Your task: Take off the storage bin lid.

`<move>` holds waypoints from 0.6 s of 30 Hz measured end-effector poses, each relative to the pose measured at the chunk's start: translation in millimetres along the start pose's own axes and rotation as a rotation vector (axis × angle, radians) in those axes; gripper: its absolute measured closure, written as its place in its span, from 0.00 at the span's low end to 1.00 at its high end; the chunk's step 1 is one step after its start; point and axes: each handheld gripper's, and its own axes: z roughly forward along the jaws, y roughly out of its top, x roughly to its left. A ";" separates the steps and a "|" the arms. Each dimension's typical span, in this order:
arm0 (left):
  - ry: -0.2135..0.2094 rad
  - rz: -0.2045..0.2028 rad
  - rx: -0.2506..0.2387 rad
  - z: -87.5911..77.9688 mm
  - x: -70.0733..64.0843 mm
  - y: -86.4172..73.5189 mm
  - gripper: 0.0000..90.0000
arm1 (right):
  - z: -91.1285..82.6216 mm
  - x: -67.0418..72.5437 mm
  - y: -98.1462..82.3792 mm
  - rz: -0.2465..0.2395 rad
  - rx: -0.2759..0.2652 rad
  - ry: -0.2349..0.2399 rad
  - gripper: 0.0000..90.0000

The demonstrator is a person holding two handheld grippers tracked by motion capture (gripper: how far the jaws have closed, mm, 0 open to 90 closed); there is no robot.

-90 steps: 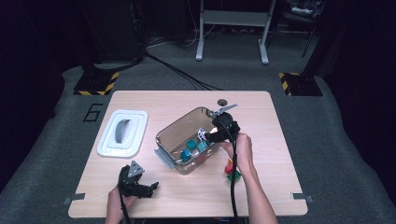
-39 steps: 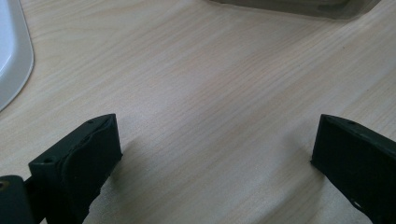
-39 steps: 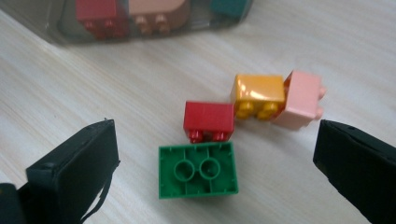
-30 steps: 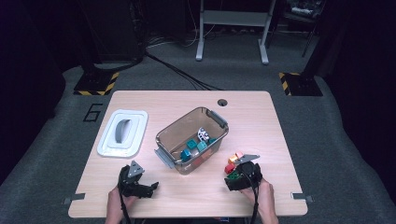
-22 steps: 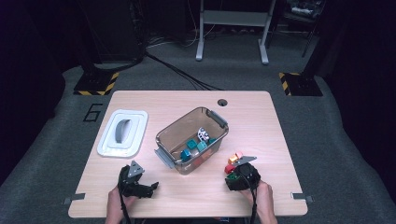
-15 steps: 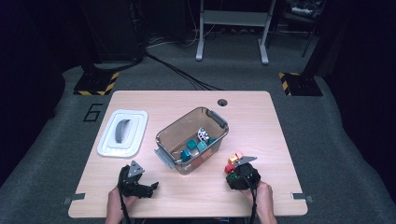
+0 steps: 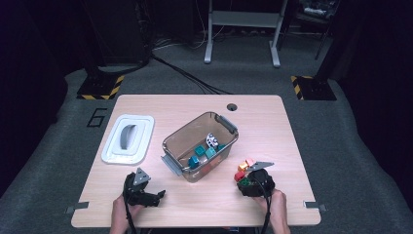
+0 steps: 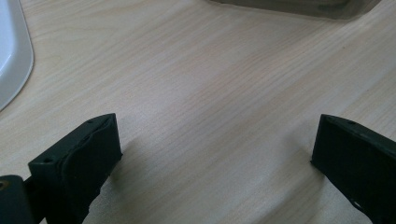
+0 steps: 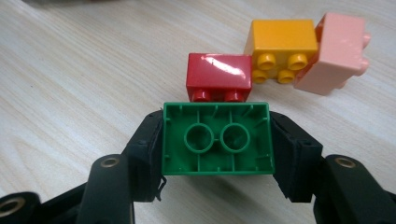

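My right gripper is shut on a green brick, which lies on its side with its hollow underside toward the camera; the jaws have just been closing on it. Just beyond it lie a red brick, an orange brick and a pink brick. From the high view this cluster sits at the table's front right, with the right gripper at its near end. My left gripper rests open on bare wood at the front left, nothing between its fingers.
A clear plastic bin stands mid-table and holds several teal blocks and a black-and-white piece. Its white lid lies to the left, and an edge of the lid shows near my left gripper. A cable hole is at the table's far edge.
The right hand has come back from above the bin to the bricks at the front right and settled on the green one. The left hand has stayed put.
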 end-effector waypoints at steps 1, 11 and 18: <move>0.000 -0.001 0.000 0.0 -0.1 0.0 0.01 | -1.7 -0.4 0.4 0.009 -0.002 0.006 0.47; 0.000 0.001 0.000 0.0 0.0 0.0 0.01 | -15.4 -7.9 7.0 0.034 -0.034 -0.006 0.47; -0.002 -0.007 -0.001 0.1 -0.6 -0.2 0.01 | -25.5 -13.6 16.6 0.037 -0.055 -0.025 0.47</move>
